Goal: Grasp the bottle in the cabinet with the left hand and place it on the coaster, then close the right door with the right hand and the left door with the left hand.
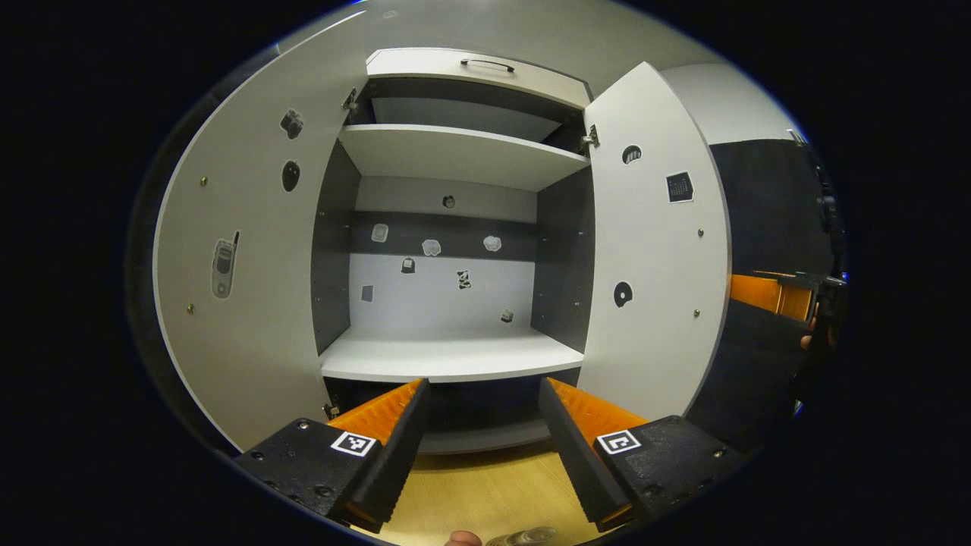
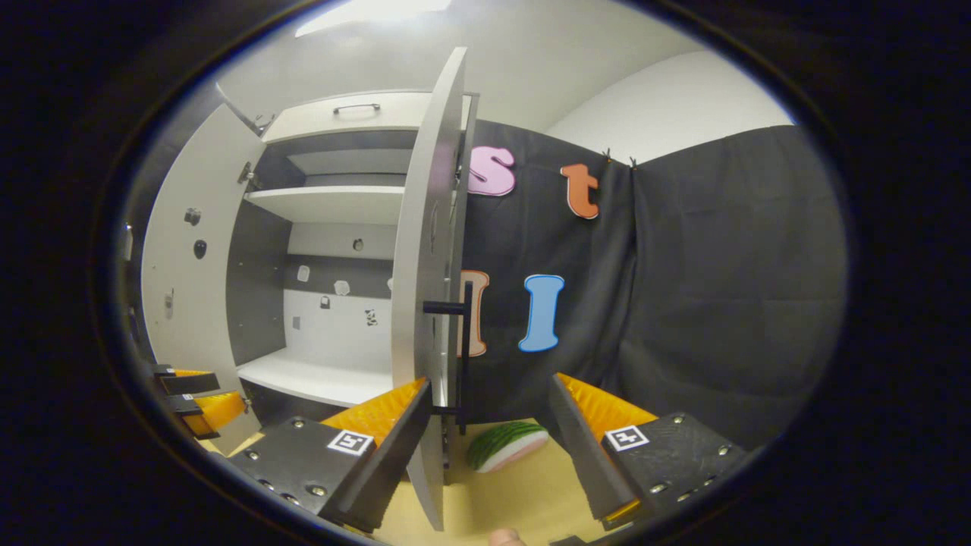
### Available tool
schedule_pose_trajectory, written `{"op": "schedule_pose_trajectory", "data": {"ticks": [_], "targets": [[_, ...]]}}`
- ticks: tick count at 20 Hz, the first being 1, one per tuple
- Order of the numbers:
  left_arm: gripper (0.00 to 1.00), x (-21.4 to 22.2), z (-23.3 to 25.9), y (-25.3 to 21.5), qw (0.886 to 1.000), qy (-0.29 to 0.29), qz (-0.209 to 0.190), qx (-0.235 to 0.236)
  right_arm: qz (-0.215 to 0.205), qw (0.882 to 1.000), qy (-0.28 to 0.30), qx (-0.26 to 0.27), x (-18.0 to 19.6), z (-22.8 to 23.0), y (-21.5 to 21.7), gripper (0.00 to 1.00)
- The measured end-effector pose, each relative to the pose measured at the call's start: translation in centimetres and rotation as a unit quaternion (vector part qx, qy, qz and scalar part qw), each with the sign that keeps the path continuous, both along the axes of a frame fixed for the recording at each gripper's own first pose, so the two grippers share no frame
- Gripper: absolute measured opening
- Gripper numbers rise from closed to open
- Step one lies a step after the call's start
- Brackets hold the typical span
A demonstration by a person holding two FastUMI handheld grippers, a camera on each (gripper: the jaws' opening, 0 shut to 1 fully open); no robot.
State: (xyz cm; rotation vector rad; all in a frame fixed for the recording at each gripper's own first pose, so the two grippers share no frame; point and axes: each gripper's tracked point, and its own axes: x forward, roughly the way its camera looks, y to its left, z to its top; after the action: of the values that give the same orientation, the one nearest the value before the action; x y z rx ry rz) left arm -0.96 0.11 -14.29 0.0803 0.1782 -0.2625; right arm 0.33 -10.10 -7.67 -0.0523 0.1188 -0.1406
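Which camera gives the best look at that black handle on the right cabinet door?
The right gripper view: the door handle stands close, seen side-on as a black bar. The left gripper view shows the right door from its inner face, where two screws mark the handle's mounts.

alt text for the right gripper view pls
The right gripper, fingers apart and holding nothing, faces the edge of the cabinet's open right door with its black handle. A watermelon slice lies on the wooden table beyond; the left gripper shows far left.

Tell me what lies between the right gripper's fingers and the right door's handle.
Nothing: in the right gripper view the stretch from the right gripper to the black handle on the right door is bare; a watermelon slice lies lower down.
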Motion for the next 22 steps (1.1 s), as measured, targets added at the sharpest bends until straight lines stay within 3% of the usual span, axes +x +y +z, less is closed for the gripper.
{"op": "schedule_pose_trajectory", "data": {"ticks": [22], "targets": [[0.90, -0.2, 1.4, 5.8, 0.998, -0.008, 0.055, 0.011, 0.123, 0.992, 0.000, 0.021, 4.2, -0.2, 12.3, 0.95]]}}
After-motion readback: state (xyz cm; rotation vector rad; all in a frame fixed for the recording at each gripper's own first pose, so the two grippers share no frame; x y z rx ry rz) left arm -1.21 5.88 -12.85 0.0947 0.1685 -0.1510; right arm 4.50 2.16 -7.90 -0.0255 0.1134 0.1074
